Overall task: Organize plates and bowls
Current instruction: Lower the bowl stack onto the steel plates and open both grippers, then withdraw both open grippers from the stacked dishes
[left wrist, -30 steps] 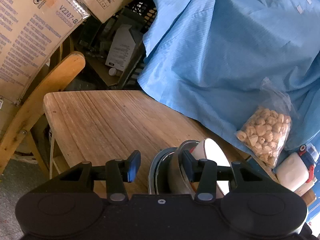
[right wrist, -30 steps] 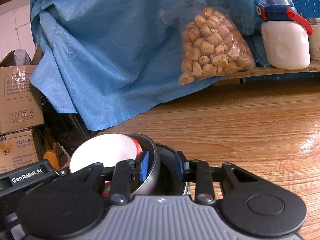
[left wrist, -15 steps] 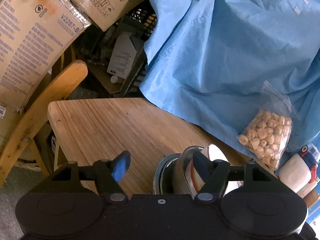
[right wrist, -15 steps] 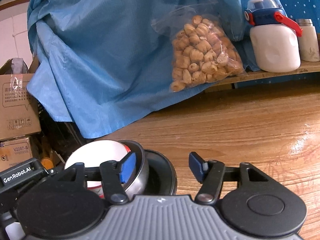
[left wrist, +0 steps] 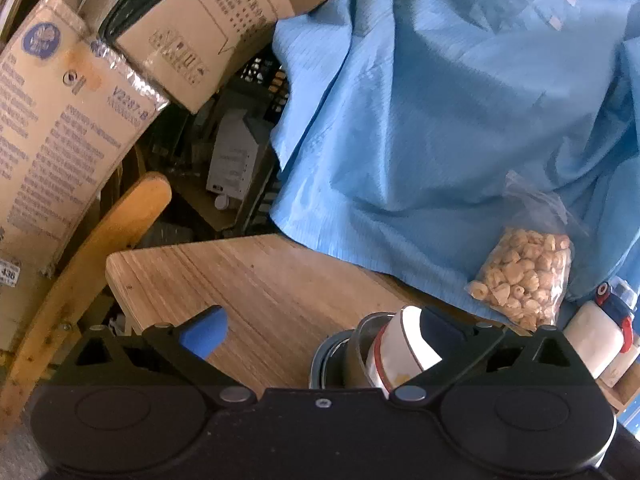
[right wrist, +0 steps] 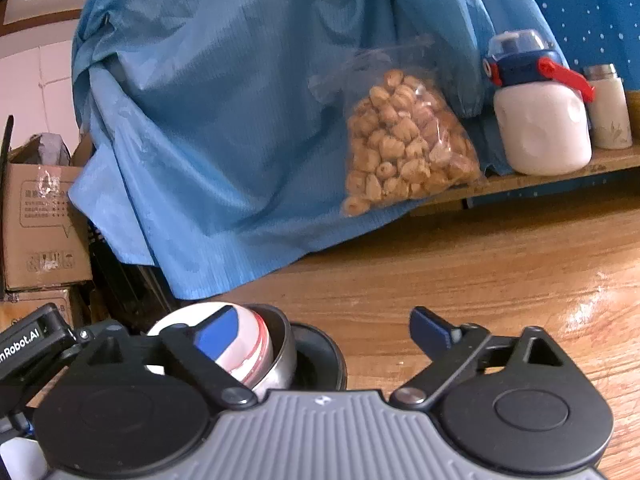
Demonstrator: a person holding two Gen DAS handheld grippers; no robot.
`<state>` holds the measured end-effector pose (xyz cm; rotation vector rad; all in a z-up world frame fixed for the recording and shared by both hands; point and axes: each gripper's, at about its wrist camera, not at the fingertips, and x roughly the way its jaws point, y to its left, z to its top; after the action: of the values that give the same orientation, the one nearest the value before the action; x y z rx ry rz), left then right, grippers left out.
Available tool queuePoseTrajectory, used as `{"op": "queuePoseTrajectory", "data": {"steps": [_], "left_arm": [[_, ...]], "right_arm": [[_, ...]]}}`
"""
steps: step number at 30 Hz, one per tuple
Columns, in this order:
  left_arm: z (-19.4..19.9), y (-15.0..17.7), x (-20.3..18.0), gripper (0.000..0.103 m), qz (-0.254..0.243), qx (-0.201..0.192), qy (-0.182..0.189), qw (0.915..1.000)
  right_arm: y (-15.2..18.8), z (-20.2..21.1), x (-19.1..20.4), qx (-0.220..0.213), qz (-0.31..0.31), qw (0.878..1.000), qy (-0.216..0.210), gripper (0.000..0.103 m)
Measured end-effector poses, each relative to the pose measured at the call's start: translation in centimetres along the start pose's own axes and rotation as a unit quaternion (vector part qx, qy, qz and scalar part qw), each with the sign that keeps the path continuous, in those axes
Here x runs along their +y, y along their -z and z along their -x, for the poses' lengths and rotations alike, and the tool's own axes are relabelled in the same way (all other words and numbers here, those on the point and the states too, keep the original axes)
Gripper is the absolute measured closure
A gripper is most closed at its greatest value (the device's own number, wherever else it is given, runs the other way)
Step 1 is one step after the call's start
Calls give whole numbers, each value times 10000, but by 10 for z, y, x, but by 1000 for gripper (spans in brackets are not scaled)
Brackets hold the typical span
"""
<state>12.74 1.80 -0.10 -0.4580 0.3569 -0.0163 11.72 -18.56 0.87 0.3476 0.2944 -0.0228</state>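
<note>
Your left gripper and right gripper have just been opening – fingers spread, holding nothing – around the nested bowls on the tabletop; pull back crooked and a finger could tip the stack

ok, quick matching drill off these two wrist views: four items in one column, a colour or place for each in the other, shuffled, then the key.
Things
1. white bowl
2. metal bowl
3. snack bag
4. white bottle

Places or colours
A. on the raised wooden ledge, blue cap with red strap
B. nested inside the metal bowl, red band at its rim
C. clear plastic, leaning against the blue cloth
D. sits in a dark dish on the wooden table

Pairs: 1-B, 2-D, 3-C, 4-A
</note>
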Motion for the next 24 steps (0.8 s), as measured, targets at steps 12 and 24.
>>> {"op": "queuePoseTrajectory", "data": {"steps": [12,24], "left_arm": [[14,1,-5,1,-321,-82,-94,9994],[35,12,-18,1,-793,-310,-95,9963]], "right_arm": [[-3,21,3,-334,369,9987,-97,0],[-8,39,-16,-153,178,9997,36,0]]}}
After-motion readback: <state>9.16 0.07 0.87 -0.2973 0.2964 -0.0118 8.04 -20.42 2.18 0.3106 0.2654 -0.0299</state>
